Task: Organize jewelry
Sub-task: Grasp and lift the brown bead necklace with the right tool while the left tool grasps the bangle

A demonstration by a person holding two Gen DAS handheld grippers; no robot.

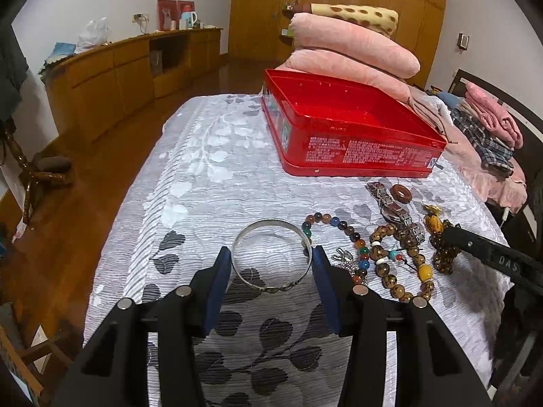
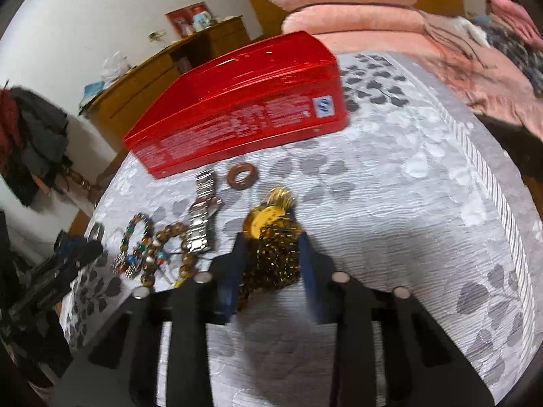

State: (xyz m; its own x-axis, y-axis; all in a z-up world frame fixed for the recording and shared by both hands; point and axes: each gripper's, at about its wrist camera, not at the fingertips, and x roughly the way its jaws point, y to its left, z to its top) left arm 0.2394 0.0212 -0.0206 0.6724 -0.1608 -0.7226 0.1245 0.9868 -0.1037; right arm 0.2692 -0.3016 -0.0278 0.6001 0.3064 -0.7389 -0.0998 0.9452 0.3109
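An open red tin box (image 1: 342, 125) sits at the far end of the bed; it also shows in the right wrist view (image 2: 237, 108). My left gripper (image 1: 271, 254) has its jaws on both sides of a silver bangle (image 1: 271, 257), touching its rim. My right gripper (image 2: 271, 247) is closed around a brown-gold beaded tassel with a yellow pendant (image 2: 271, 254); that tassel shows in the left wrist view (image 1: 437, 237). A multicoloured bead bracelet (image 1: 342, 230), a brown bead bracelet (image 1: 400, 264), a metal watch (image 1: 393, 207) and a brown ring (image 1: 401, 193) lie between.
Folded pink blankets (image 1: 353, 51) are stacked behind the box. Clothes (image 1: 488, 125) are piled at the right. The white leaf-pattern bedspread (image 1: 210, 176) ends at the left edge above a wooden floor. A wooden cabinet (image 1: 129, 64) stands along the wall.
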